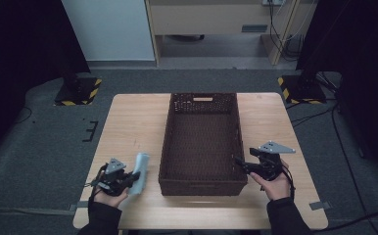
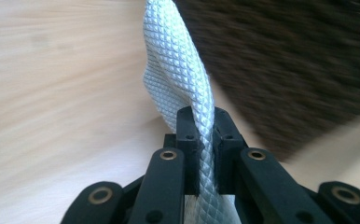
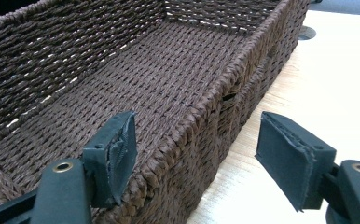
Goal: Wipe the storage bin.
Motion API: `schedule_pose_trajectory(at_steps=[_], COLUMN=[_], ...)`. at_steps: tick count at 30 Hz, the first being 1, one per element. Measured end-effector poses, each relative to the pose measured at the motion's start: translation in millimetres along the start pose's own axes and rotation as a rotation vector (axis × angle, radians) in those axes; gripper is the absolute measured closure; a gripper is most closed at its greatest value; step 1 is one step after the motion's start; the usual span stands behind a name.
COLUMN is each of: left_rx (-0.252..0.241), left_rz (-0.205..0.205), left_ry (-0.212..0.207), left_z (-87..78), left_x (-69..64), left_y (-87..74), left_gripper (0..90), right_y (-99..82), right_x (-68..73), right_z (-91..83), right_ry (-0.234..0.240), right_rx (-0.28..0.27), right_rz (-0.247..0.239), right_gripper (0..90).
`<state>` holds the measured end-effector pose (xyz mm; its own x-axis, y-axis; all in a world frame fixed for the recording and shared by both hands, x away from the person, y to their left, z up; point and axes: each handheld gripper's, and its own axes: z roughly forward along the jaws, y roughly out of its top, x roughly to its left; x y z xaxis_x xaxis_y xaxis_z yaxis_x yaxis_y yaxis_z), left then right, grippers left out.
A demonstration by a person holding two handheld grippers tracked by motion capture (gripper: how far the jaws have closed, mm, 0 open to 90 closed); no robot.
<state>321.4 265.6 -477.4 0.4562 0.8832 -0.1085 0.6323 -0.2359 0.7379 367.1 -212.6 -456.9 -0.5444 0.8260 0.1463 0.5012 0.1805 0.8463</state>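
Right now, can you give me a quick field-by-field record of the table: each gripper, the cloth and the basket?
left gripper: shut on the cloth, near the table's front left
cloth: pale, diamond-textured, pinched between the jaws, beside the basket's left wall
right gripper: open, jaws straddling the basket's right wall, not pressing it
basket: dark brown wicker, mid-table, nothing inside it
table: light wood

cloth (image 2: 183, 88) cut off at top edge, basket (image 2: 299, 60) blurred (left gripper view)

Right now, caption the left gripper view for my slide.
Left tongs shut on a pale textured cloth, held beside the dark woven basket.
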Motion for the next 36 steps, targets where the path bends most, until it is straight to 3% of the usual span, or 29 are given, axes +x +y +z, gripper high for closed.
schedule_pose_trajectory(at_steps=[5,8,9,13,17,36], left_rx=[-0.004,0.009,0.02,0.042,0.081,0.047], left_rz=[-0.097,-0.101,-0.101,-0.12,-0.103,-0.113], left_ry=[0.092,0.113,0.14,0.139,0.14,0.118], left_z=[0.1,3.1,7.5,15.9,24.4,20.5], left_x=[35.0,40.8,45.1,50.5,51.9,54.1], left_y=[-5.2,-6.2,-6.0,-5.5,-6.4,-7.3], left_gripper=[83.1,83.1,83.0,82.7,81.5,70.8], right_y=[-0.9,-0.9,-0.8,-0.8,0.7,5.1], right_x=[1.1,1.2,1.5,2.5,2.0,5.4], right_z=[2.9,3.4,3.4,3.2,2.2,2.7], right_ry=[0.006,0.003,0.002,-0.004,-0.012,-0.022], right_rx=[0.016,0.02,0.022,0.021,0.016,0.009], right_rz=[-0.004,-0.015,-0.016,-0.021,-0.023,-0.014], right_gripper=[28.8,28.9,29.0,29.6,30.1,32.4])
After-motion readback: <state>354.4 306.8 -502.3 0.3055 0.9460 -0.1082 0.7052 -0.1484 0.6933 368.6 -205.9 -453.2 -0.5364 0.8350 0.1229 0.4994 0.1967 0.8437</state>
